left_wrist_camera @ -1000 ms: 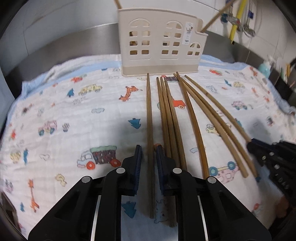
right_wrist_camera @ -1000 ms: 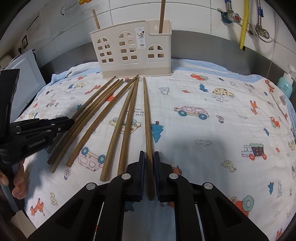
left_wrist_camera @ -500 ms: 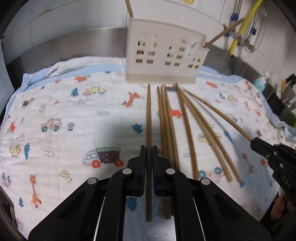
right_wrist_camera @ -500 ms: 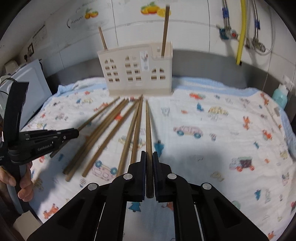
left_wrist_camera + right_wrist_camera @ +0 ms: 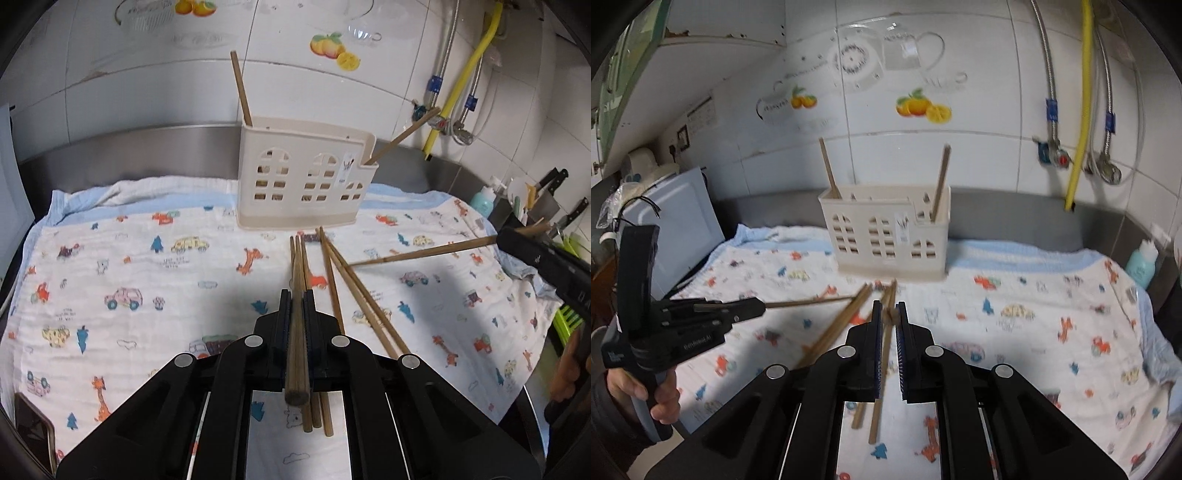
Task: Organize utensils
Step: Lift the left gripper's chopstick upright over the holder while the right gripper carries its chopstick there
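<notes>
A cream utensil holder [image 5: 304,177] stands at the back of the cloth with two chopsticks upright in it; it also shows in the right wrist view [image 5: 886,236]. My left gripper [image 5: 296,297] is shut on a brown chopstick [image 5: 297,332], lifted and pointing at the holder. My right gripper [image 5: 889,310] is shut on another chopstick [image 5: 890,315], seen end-on; in the left wrist view that stick [image 5: 424,253] juts out level from the right gripper [image 5: 517,240]. Several chopsticks [image 5: 343,280] lie on the cloth in front of the holder.
A patterned white cloth [image 5: 129,266] covers the counter. A teal bottle [image 5: 484,201] and knives [image 5: 554,184] stand at the far right. A white appliance [image 5: 676,229] sits at the left. Pipes and a yellow hose [image 5: 1078,129] hang on the tiled wall.
Both grippers have risen off the cloth, each carrying its chopstick. The left gripper, open a second ago, closed on its stick. The lying sticks have shifted a little.
</notes>
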Available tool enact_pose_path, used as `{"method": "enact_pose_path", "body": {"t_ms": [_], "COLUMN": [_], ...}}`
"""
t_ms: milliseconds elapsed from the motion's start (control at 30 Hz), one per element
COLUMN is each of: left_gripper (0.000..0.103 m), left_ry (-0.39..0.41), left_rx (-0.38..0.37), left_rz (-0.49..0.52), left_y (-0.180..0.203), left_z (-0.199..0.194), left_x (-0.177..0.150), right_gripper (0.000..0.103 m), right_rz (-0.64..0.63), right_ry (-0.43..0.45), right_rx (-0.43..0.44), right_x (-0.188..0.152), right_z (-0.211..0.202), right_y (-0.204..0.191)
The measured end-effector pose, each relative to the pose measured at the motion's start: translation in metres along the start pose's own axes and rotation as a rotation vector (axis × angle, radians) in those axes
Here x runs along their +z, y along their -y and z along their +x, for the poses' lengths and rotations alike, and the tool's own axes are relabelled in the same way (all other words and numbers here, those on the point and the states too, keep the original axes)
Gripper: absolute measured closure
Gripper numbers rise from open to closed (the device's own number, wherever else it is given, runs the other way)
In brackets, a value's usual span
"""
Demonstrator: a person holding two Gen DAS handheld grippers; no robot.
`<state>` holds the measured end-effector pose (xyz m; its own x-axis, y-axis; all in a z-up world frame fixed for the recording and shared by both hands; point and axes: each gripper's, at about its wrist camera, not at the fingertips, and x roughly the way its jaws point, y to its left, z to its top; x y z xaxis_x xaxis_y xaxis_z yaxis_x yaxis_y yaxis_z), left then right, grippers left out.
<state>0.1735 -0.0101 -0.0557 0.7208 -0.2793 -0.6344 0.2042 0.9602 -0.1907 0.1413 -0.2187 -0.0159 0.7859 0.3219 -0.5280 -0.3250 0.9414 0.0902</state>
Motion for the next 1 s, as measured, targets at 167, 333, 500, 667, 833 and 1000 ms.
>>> {"method": "enact_pose_path", "body": {"t_ms": [167, 333, 500, 667, 833, 1000], "left_gripper": [0.098, 0.098, 0.098, 0.098, 0.098, 0.098], "left_ry": [0.021, 0.048, 0.080, 0.136, 0.227, 0.310], "left_rx": [-0.009, -0.005, -0.016, -0.016, 0.013, 0.056], "left_rz": [0.017, 0.056, 0.086, 0.130, 0.166, 0.185], "left_y": [0.001, 0.005, 0.010, 0.021, 0.030, 0.035], "left_z": [-0.008, -0.015, -0.022, -0.035, -0.052, -0.063], "left_x": [0.015, 0.038, 0.065, 0.096, 0.134, 0.170], "right_gripper": [0.096, 0.096, 0.096, 0.096, 0.096, 0.096], "right_rz": [-0.035, -0.051, -0.072, -0.105, -0.131, -0.133], "right_ry": [0.028, 0.059, 0.093, 0.108, 0.111, 0.081], "right_rx": [0.019, 0.039, 0.038, 0.034, -0.001, -0.017], "right_x": [0.025, 0.057, 0.095, 0.128, 0.150, 0.161], "right_z": [-0.008, -0.015, -0.021, -0.025, -0.024, -0.010], "right_y": [-0.004, -0.001, 0.002, 0.006, 0.011, 0.019]}}
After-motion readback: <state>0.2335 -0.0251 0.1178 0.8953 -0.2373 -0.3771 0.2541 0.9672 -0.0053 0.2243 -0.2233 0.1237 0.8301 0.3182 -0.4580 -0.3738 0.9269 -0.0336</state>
